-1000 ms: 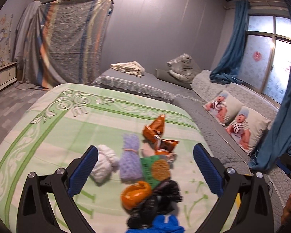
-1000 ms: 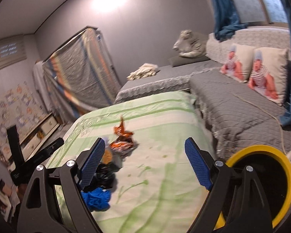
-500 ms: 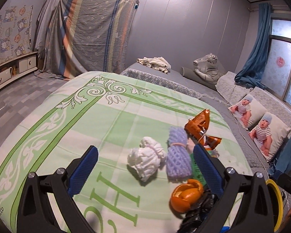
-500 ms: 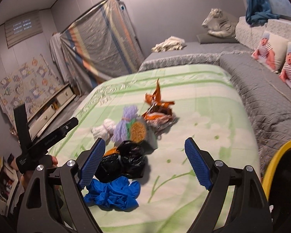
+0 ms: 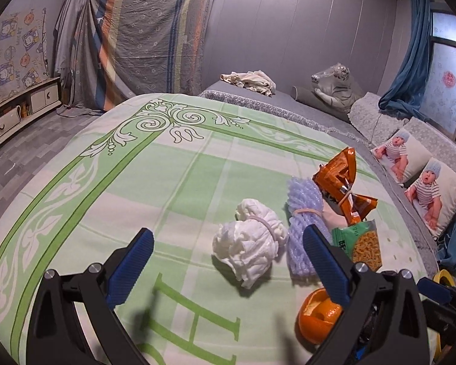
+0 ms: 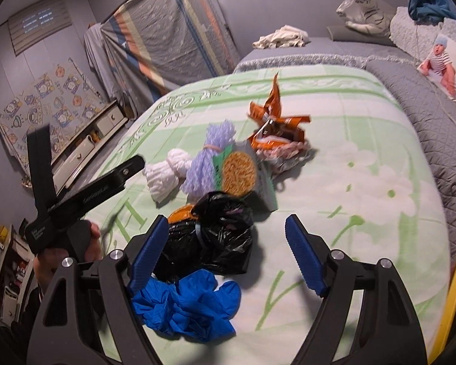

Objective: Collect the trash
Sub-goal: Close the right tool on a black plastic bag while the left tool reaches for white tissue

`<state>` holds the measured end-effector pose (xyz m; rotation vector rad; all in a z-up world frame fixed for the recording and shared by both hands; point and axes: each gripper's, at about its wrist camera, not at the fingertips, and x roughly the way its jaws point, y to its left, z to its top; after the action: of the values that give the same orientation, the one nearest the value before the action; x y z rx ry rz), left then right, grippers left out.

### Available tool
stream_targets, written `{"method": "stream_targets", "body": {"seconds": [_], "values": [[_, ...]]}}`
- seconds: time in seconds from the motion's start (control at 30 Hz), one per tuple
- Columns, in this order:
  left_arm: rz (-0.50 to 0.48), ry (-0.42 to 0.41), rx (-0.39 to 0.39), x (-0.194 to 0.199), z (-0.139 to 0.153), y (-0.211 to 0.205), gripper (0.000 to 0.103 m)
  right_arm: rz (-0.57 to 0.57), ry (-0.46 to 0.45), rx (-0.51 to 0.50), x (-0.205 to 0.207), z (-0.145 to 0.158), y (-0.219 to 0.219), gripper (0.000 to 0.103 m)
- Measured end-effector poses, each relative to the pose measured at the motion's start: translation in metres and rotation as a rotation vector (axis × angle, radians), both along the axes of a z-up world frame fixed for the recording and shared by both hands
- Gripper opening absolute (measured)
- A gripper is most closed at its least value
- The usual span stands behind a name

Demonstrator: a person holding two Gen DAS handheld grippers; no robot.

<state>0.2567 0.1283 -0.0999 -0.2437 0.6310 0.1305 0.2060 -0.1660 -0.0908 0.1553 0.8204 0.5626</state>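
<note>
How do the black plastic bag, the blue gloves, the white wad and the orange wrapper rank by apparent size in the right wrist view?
1. black plastic bag and blue gloves: similar; both lie closest to the camera, so unsure.
2. orange wrapper
3. white wad

Both grippers' jaws gape empty, left gripper [image 5: 226, 269], right gripper [image 6: 226, 254] narrowing.

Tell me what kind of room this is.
Most likely a bedroom at home: the trash lies on a bed with a green patterned sheet, a grey quilted mattress runs alongside, and baby-print pillows sit by a curtained window.
</note>
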Motion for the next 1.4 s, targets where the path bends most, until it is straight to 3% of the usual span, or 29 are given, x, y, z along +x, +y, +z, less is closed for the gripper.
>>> {"method": "stream_targets", "body": {"seconds": [0.17, 0.33, 0.4, 0.57, 0.67, 0.73, 0.8, 0.9, 1.2, 1.4], "values": [[-0.029, 0.031, -0.01, 0.014, -0.008, -0.002, 0.092, 0.011, 0.034, -0.007, 0.006, -0.012, 0.007, 0.071], [-0.063, 0.079, -0.04, 0.025, -0.018, -0.005, 0.07, 0.024, 0.063, -0.017, 0.012, -0.019, 0.011, 0.063], [-0.074, 0.101, -0.053, 0.029, -0.023, -0.006, 0.051, 0.035, 0.076, -0.018, 0.015, -0.021, 0.012, 0.052], [-0.092, 0.118, -0.082, 0.033, -0.029, -0.005, 0.04, 0.056, 0.11, -0.002, 0.019, -0.027, 0.015, 0.046], [-0.1, 0.115, -0.081, 0.033, -0.029, -0.008, 0.036, 0.057, 0.123, 0.005, 0.022, -0.028, 0.016, 0.044], [-0.102, 0.113, -0.092, 0.034, -0.03, -0.007, 0.033, 0.068, 0.126, -0.001, 0.022, -0.029, 0.019, 0.039], [-0.103, 0.109, -0.11, 0.033, -0.031, -0.005, 0.03, 0.072, 0.129, 0.0, 0.022, -0.029, 0.02, 0.026], [-0.095, 0.086, -0.138, 0.029, -0.029, -0.001, 0.027, 0.079, 0.116, 0.001, 0.018, -0.026, 0.02, 0.02], [-0.05, 0.02, -0.17, 0.012, -0.016, 0.009, 0.026, 0.044, 0.056, 0.045, 0.002, -0.012, 0.006, 0.018], [0.039, -0.065, -0.204, -0.022, -0.002, 0.021, 0.026, -0.018, 0.019, 0.101, -0.012, -0.001, -0.024, 0.018]]}}
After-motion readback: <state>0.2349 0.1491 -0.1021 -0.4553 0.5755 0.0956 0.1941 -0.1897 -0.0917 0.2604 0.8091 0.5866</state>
